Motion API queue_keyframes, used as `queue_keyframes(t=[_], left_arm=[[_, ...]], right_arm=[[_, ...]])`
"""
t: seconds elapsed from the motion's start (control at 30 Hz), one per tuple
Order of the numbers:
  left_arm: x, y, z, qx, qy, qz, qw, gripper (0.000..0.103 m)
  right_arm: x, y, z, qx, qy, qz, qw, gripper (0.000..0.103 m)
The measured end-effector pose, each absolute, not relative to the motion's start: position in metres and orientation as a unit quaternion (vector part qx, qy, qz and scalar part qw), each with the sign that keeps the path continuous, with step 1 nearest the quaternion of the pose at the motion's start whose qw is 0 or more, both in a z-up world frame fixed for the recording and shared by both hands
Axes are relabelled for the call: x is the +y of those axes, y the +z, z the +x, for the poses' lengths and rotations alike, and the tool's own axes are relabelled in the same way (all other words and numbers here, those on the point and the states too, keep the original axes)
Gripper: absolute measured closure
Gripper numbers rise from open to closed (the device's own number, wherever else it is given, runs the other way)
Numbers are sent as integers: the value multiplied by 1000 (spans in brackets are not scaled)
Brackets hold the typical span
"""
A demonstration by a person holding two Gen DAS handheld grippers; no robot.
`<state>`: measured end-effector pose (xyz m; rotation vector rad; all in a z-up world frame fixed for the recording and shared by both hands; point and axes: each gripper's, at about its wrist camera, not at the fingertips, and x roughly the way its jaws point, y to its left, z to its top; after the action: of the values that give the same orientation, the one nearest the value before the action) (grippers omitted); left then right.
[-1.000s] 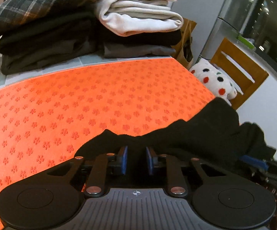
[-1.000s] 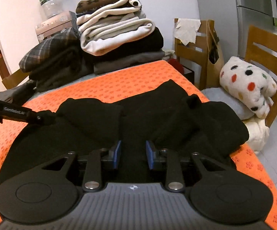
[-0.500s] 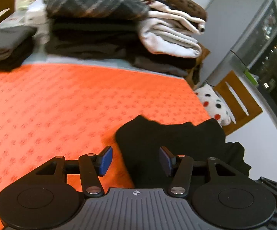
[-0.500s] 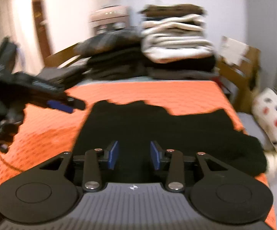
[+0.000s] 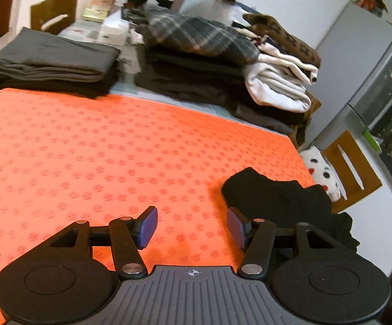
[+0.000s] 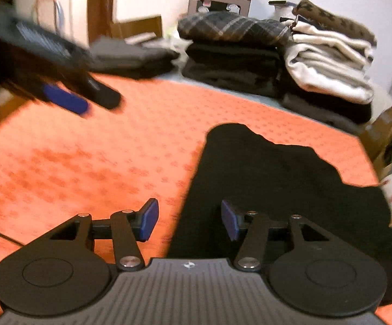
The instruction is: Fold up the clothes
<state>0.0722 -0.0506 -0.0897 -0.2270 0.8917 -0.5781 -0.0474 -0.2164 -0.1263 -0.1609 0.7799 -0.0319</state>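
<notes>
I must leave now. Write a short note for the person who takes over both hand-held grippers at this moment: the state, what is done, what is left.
Left hand-held gripper: jaws opening, nothing between them, over bare orange mat.
Right hand-held gripper: jaws opening, holds nothing, over the left edge of the black garment.
Black garment lies bunched on the mat's right side, not yet a neat fold.
Folded stacks sit along the far edge.
Left: finish folding the black garment, then probably add it to a stack.

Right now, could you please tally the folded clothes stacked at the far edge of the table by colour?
Dark grey or black: several, exact count unclear
Plaid: 1
Cream or white: about 2
Brown patterned: 1
Total: cannot tell exactly
</notes>
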Motion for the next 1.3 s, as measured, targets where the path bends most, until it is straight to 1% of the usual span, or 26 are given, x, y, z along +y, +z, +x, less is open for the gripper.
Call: queue_keyframes(t=[0.07,0.17,0.2,0.23,0.3,0.4,0.43,0.7,0.9,1.07,1.17,1.3], left_arm=[[-43,-90,69,425,-272,-111,856,43],[-37,-90,65,426,-269,-111,856,43],[-35,-91,64,427,-269,-111,856,43],[-33,-91,63,427,-269,-112,856,43],[-30,-92,61,427,-268,-113,856,43],[-28,-91,60,425,-268,-116,857,43],[-28,-91,59,423,-268,-118,857,43],[-42,-84,57,413,-275,-127,859,43],[-77,-77,56,410,-282,-132,857,43],[-130,-72,51,407,-300,-120,854,43],[-166,-70,47,409,-312,-113,850,43],[-212,-67,38,406,-327,-91,848,43]], right_arm=[[-207,-136,-43,384,-22,-118,915,42],[-193,-152,-38,390,-33,-176,903,41],[-192,-156,-38,389,-39,-184,902,44],[-193,-158,-38,385,-48,-189,902,56],[-195,-158,-39,380,-58,-192,903,60],[-204,-150,-41,376,-53,-166,910,77],[-208,-145,-42,374,-51,-149,914,79],[-275,-66,-71,295,-73,40,952,81],[-356,-34,-112,221,-96,195,951,81],[-432,-32,-153,178,-115,275,938,82],[-477,-43,-172,177,-129,302,928,82],[-538,-74,-191,191,-143,340,910,82]])
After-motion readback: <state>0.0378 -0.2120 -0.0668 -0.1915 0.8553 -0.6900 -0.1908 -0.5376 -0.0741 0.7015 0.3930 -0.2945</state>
